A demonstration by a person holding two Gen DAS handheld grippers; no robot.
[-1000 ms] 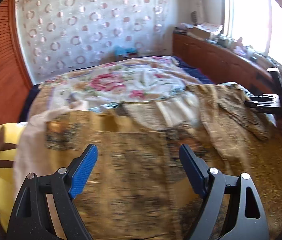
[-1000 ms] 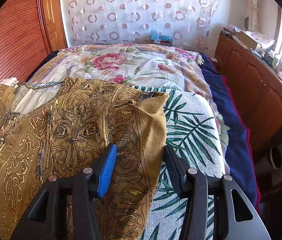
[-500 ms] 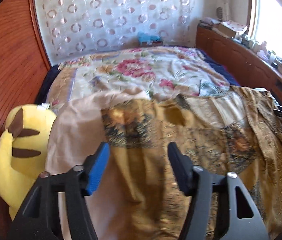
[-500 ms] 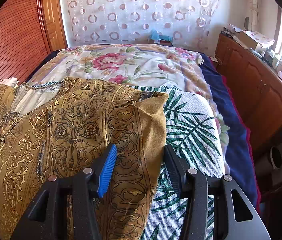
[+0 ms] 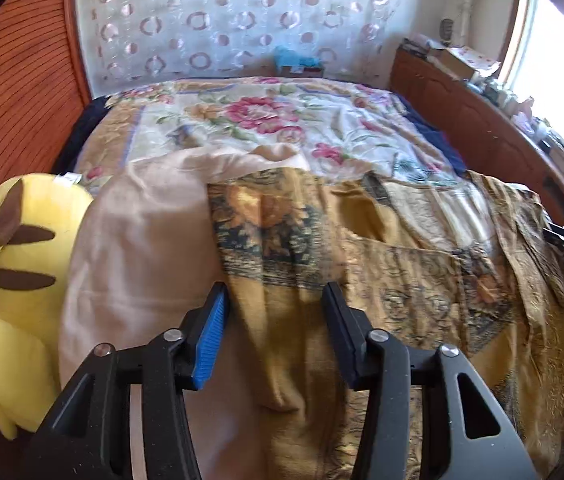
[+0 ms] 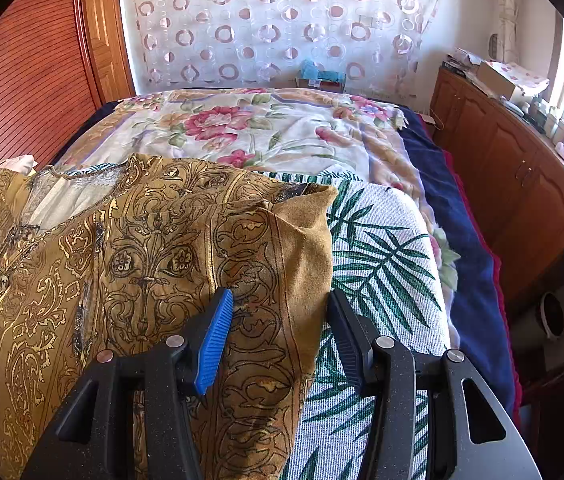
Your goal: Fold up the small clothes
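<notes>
My left gripper (image 5: 274,336) is closing its jaws around the near edge of the gold patterned blouse (image 6: 130,264) spread on the bed (image 6: 282,136); pads not yet pressing. Right gripper (image 6: 278,332) is straddling the sleeve, jaws half spread, no pinch visible. Risk: I am catching the beige cloth (image 5: 142,248) underneath too, or only one layer, skewing the fold.
</notes>
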